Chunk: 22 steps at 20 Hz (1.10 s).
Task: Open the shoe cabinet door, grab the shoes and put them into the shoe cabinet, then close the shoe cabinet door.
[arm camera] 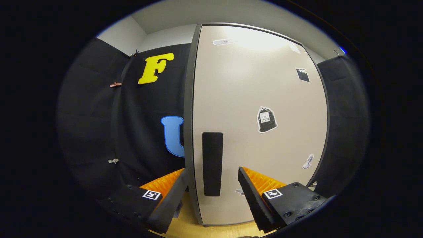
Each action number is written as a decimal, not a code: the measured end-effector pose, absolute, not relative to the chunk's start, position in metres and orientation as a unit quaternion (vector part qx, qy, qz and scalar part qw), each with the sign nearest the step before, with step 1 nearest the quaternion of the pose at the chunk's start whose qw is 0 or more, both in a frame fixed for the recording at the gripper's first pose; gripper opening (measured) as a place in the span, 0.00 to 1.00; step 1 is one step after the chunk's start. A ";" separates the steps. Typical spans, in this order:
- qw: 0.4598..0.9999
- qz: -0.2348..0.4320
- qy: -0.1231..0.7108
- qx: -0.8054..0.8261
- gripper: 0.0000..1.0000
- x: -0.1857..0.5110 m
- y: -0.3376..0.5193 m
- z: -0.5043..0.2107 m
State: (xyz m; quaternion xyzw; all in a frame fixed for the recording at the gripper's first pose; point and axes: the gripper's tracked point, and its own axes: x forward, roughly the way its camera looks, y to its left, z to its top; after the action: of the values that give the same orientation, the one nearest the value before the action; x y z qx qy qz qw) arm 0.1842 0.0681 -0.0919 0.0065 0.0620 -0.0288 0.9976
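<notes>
The shoe cabinet door (257, 99) is a tall beige panel with a dark grey frame, standing right ahead of me and looking shut. A black vertical handle (212, 163) sits near its left edge, low down. My gripper (213, 180) is open, its two black-and-orange fingers spread to either side of the handle and the door's left edge. The left finger (172, 195) is just outside the door's edge, the right finger (252, 195) is in front of the panel. Neither finger presses on the handle.
Several stickers dot the door, among them a black bag-shaped one (266, 119). Black cloth walls (99, 125) hang to the left and right of the cabinet. A light wooden floor (191, 224) shows below the door.
</notes>
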 end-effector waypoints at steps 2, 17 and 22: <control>0.997 -0.036 0.065 0.003 0.96 0.195 0.067 -0.097; 0.995 -0.049 0.086 -0.007 0.28 0.200 0.068 -0.105; 0.996 -0.028 0.083 0.007 0.28 0.186 0.069 -0.101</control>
State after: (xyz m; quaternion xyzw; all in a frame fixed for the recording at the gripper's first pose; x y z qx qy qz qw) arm 0.1860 0.0691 -0.1007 0.0071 0.0832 -0.0278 0.9961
